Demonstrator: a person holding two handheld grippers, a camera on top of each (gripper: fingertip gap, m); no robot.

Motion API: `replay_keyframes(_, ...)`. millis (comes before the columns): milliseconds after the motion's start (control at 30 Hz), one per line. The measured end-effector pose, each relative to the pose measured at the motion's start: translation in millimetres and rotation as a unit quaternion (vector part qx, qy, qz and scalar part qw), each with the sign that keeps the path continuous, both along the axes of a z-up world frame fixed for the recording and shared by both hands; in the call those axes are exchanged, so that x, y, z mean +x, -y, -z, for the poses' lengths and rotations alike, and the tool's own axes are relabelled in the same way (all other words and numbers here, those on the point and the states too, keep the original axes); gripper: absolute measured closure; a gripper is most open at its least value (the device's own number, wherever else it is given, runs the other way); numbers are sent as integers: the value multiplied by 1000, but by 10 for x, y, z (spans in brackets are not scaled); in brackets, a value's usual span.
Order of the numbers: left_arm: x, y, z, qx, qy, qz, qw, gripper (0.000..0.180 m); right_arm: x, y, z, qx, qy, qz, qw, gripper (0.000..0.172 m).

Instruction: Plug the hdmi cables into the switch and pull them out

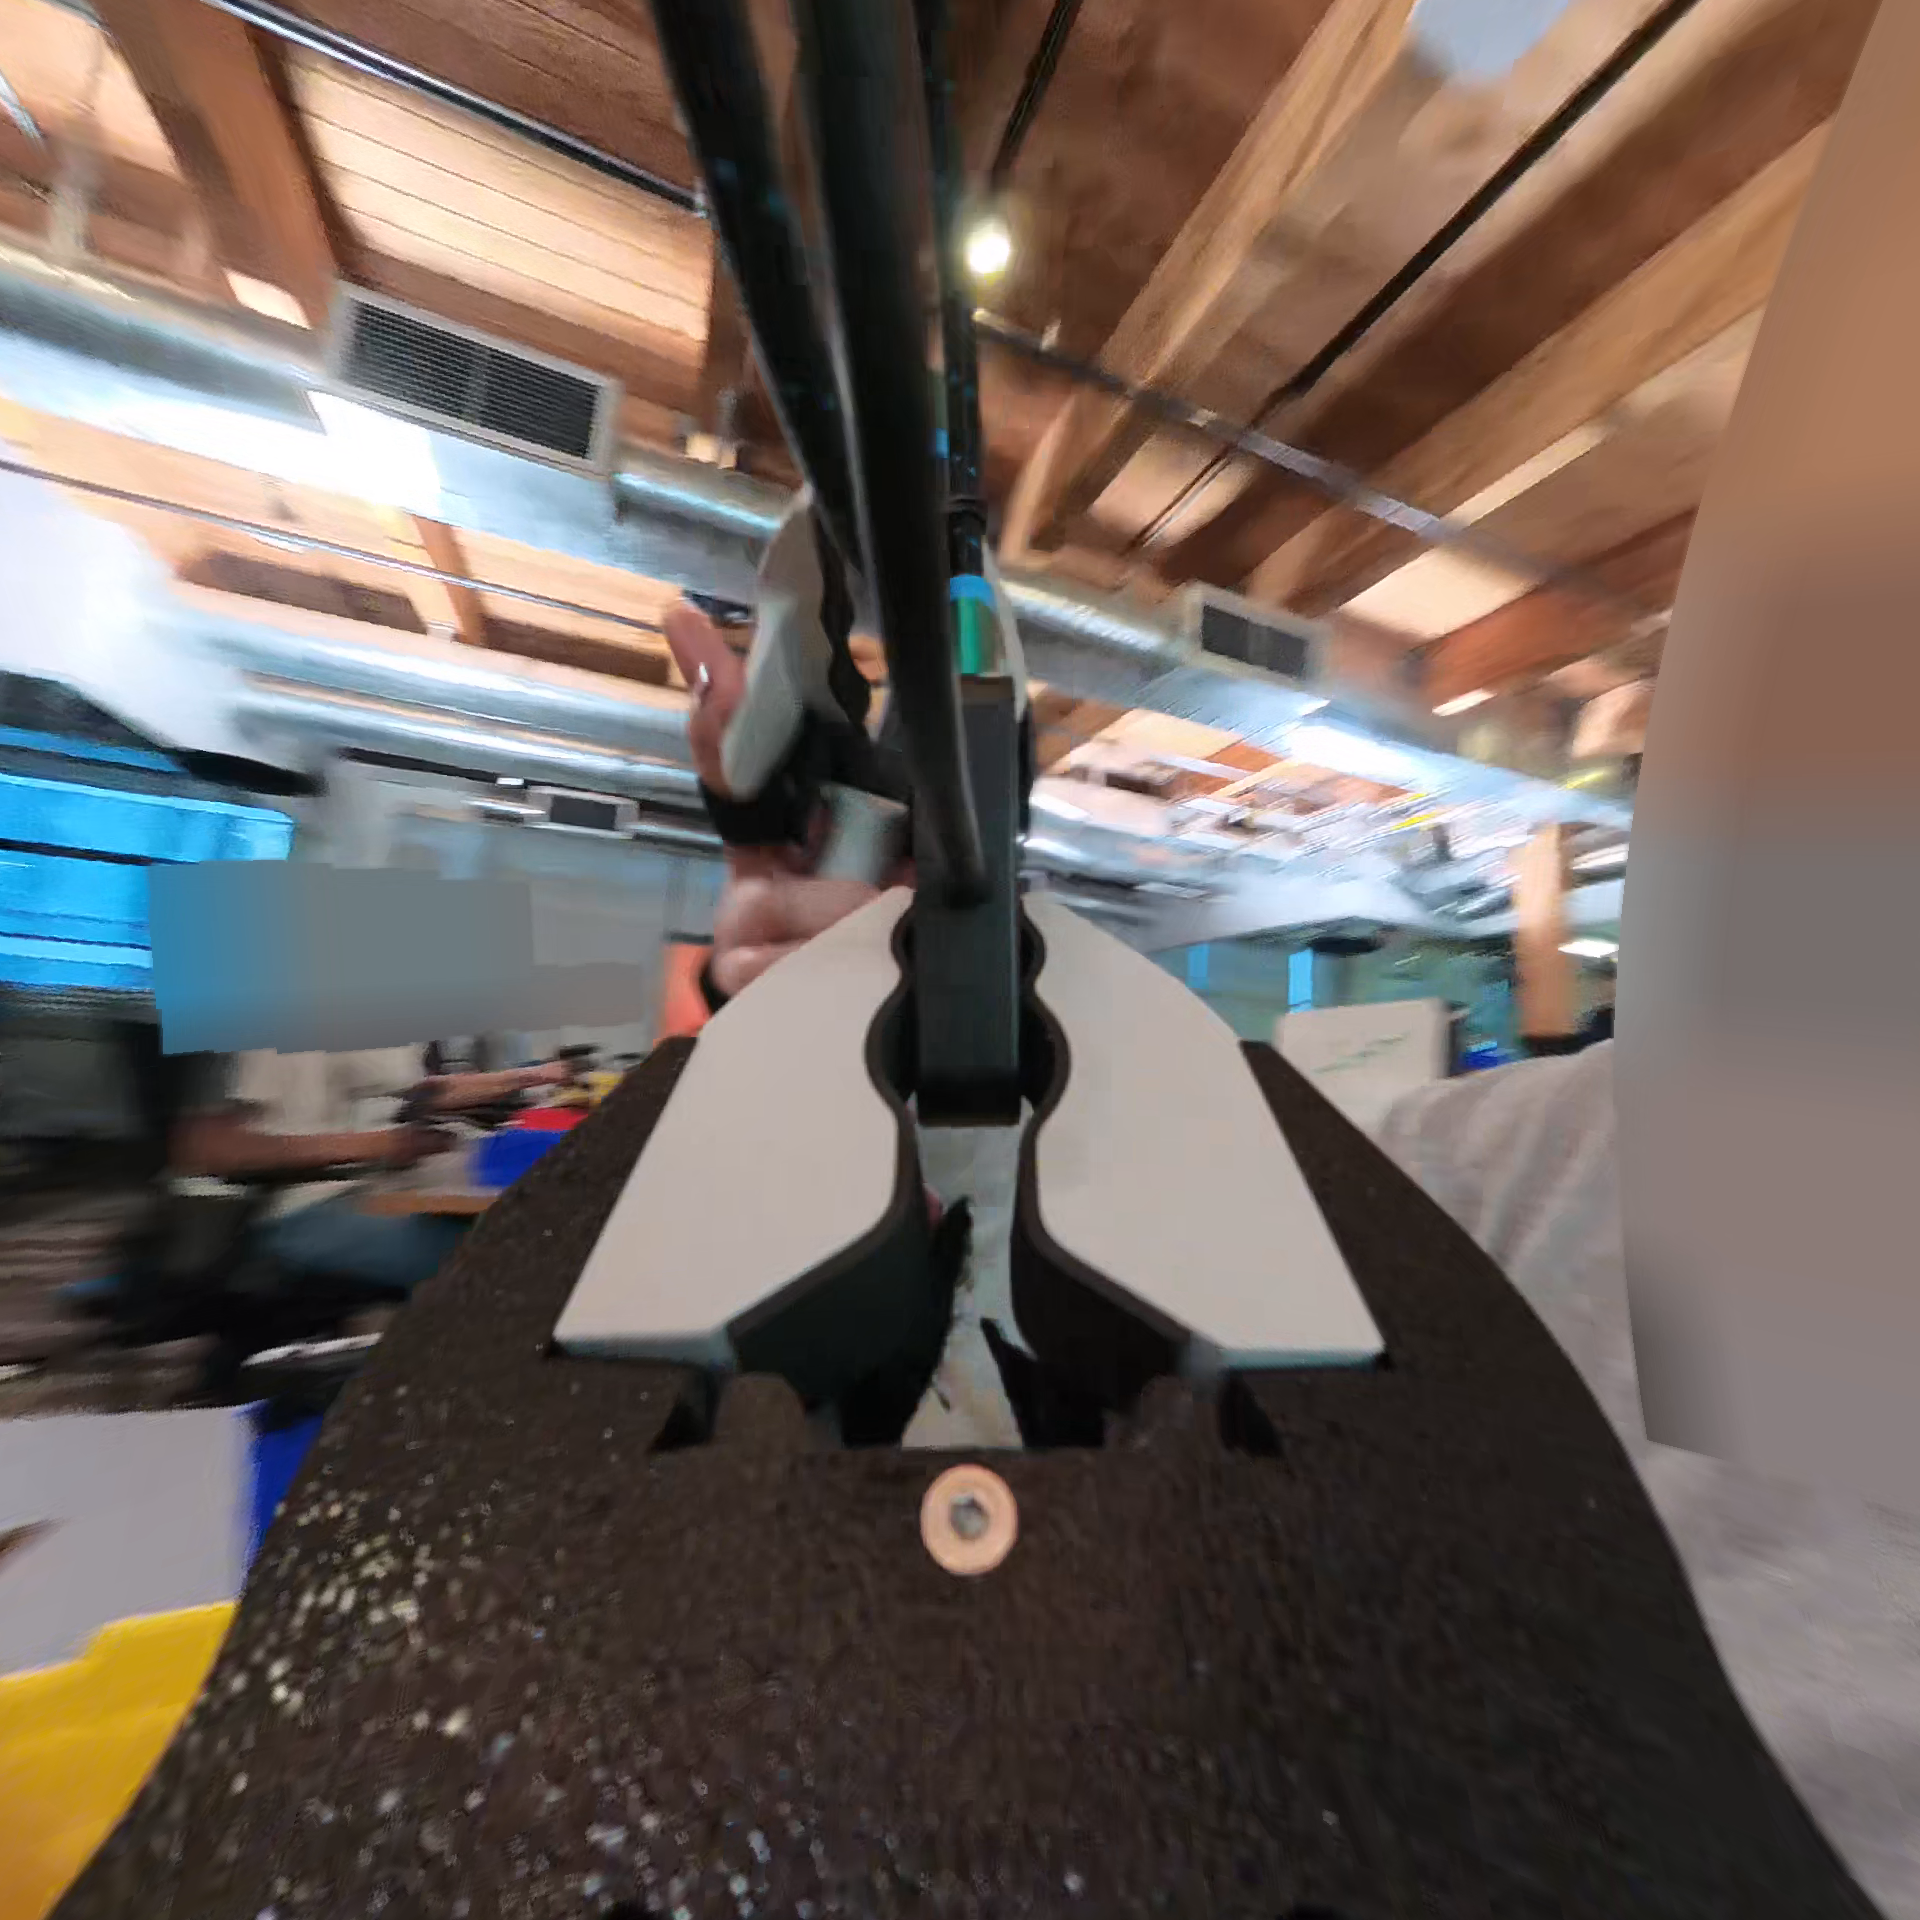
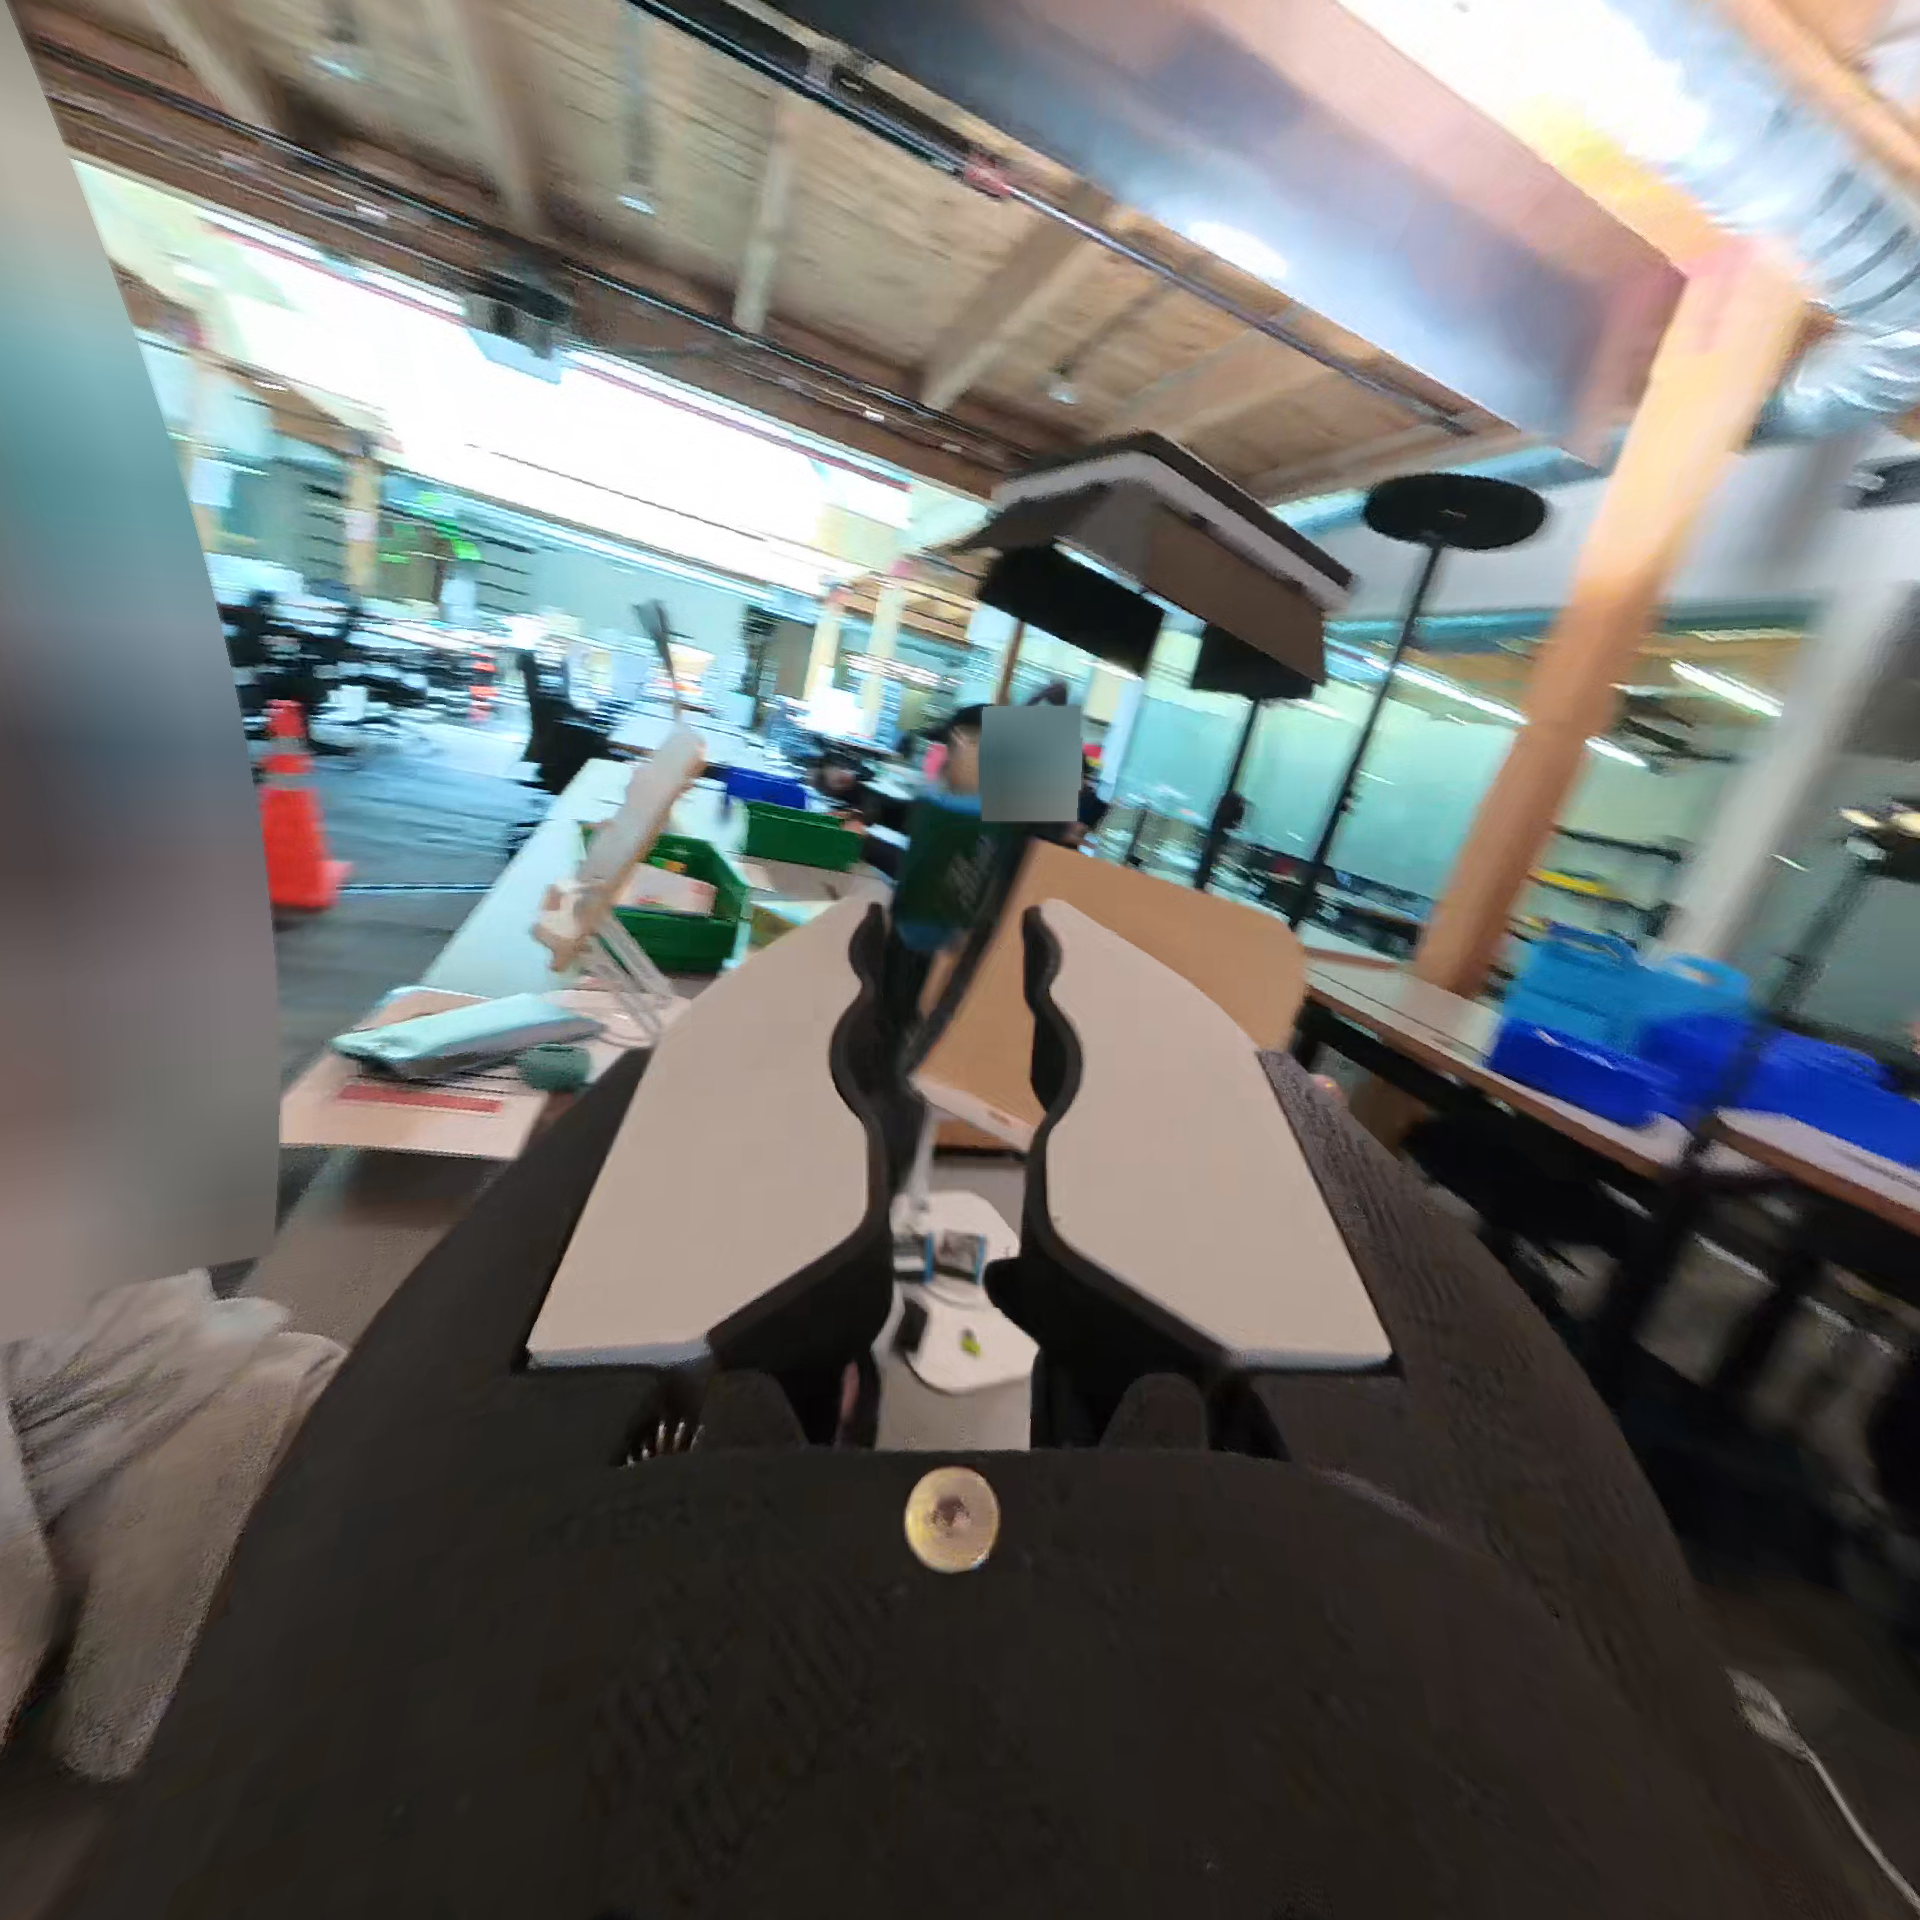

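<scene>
Left gripper (image 1: 961,935) tilted up toward a wooden ceiling (image 1: 1195,312), its two pads pressed on a flat dark block (image 1: 966,997) with black cables (image 1: 883,416) rising from its far end; a person's hand (image 1: 764,914) just beyond, left of the fingertips. Right gripper (image 2: 951,925) partly open, nothing clamped; a brown cardboard box (image 2: 1164,935) ahead, green bins (image 2: 686,904) ahead-left, blue bins (image 2: 1621,1039) to the right.

Open claw (image 2: 956,925), cardboard box (image 2: 1164,935) beyond
</scene>
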State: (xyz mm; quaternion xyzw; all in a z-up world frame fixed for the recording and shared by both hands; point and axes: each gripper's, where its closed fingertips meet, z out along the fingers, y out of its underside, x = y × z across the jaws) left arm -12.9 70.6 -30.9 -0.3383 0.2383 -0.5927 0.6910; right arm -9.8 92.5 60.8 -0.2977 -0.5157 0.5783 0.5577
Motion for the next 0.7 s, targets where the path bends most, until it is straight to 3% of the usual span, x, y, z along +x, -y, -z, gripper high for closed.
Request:
replay_keyframes(100,-91,-55,-11,1,-57,-99,993,167,0,-63,347,-19,86,42,995,132)
replay_keyframes(200,-19,-80,85,-5,-141,-136,981,167,-63,111,628,-10,153,21,988,121)
replay_keyframes(300,114,-50,184,-11,-201,-124,972,167,-98,208,686,-7,166,14,986,134)
replay_keyframes(400,191,6,173,-3,-210,-116,971,167,-76,278,666,-23,157,-3,987,158)
replay_keyframes(500,235,40,135,11,-206,-132,970,167,-30,363,618,-57,137,-39,988,161)
replay_keyframes(600,344,19,115,7,-215,-157,964,135,-17,431,638,-70,123,-54,989,162)
replay_keyframes(700,378,-23,147,27,-235,-199,951,156,-14,505,666,-81,106,-66,989,162)
